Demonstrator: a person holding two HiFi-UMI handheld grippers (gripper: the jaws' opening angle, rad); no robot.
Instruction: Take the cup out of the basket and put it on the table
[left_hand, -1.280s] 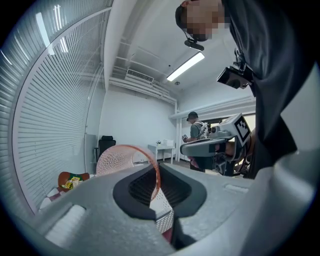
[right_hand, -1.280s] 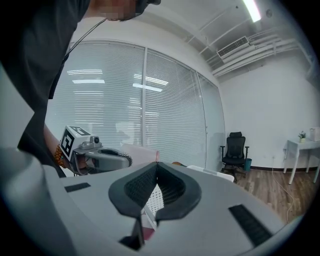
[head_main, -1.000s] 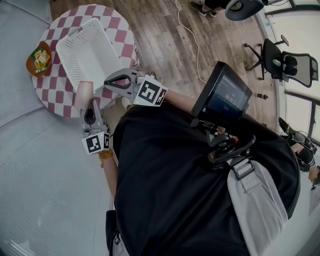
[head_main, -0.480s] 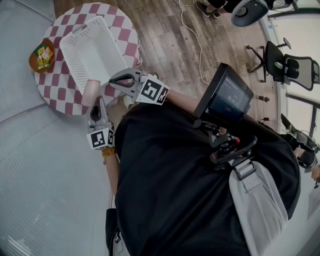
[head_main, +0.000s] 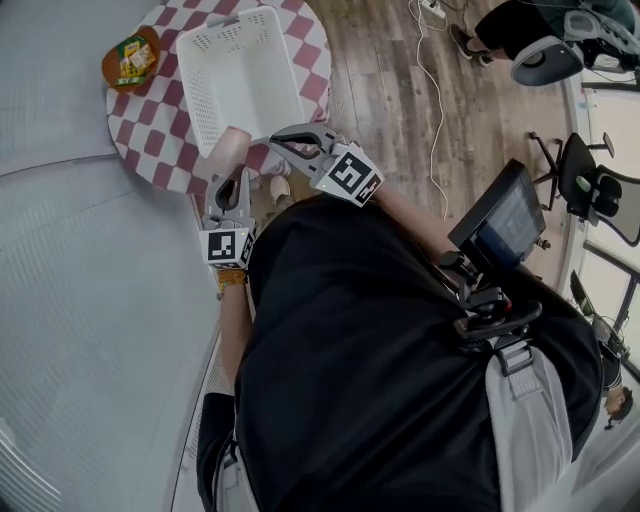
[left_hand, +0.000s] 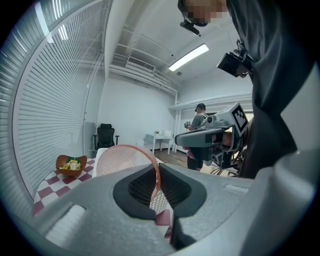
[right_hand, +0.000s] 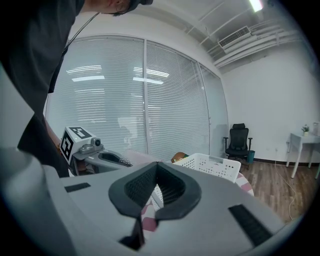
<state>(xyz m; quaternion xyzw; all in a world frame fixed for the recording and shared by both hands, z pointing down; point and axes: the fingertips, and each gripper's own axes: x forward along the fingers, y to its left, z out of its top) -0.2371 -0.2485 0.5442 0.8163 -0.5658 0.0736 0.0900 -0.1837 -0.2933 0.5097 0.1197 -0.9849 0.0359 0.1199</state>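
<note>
— Where is the cup right now?

— My left gripper (left_hand: 156, 172) has it. The jaws pinch the thin wall of the pink cup (left_hand: 122, 159) at its rim, so it hangs off the tips by that one edge. It is out of the white basket (head_main: 250, 85), just beside the basket's near corner, over the checked table (head_main: 150, 120) close to the near edge.

— Is it down on the table?

— I cannot tell whether its bottom touches the cloth. I judge I am in the placing step: the lift out looks done and the setting down is not finished.

— And your other side?

— My right gripper (right_hand: 157, 165) hangs just right of the cup with its jaws pressed together on nothing. It has no part in this step.

— What does the next move call for?

— I need to bring the cup down level onto bare cloth, clear of the basket wall and not too near the table's edge. The snack bowl (head_main: 130, 58) at the far left is well apart, so it is no worry. Only when the base sits flat should I spread the left jaws and draw straight back. With a rim grip, letting go while the cup is tilted could tip it over.
</note>
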